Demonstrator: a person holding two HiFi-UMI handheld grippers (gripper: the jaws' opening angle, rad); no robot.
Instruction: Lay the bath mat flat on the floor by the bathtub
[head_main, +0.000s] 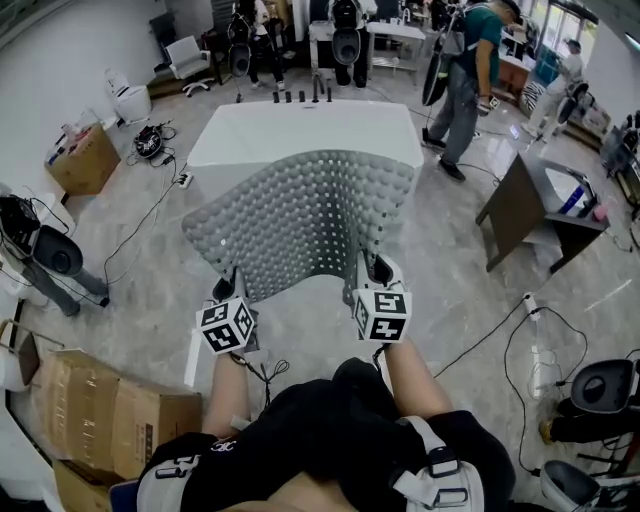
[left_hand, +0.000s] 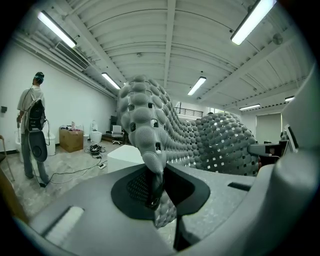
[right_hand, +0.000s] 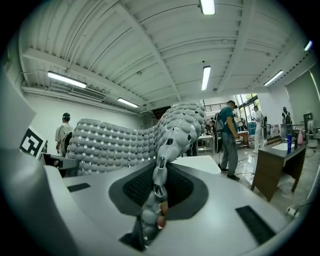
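Observation:
A grey bath mat (head_main: 300, 215) with round bumps and small holes hangs stretched in the air between my two grippers, its far edge sagging toward the white bathtub (head_main: 305, 130). My left gripper (head_main: 232, 290) is shut on the mat's near left corner, and the mat (left_hand: 150, 135) rises from its jaws in the left gripper view. My right gripper (head_main: 372, 275) is shut on the near right corner; the right gripper view shows the mat (right_hand: 170, 130) pinched between its jaws. The floor (head_main: 150, 280) between me and the tub is pale marble tile.
A dark desk (head_main: 530, 205) stands right of the tub. A person (head_main: 465, 80) walks behind it. Cardboard boxes (head_main: 100, 415) lie at the near left, cables (head_main: 150, 215) and camera gear (head_main: 50, 255) on the left, and a cable with a power strip (head_main: 530, 310) on the right.

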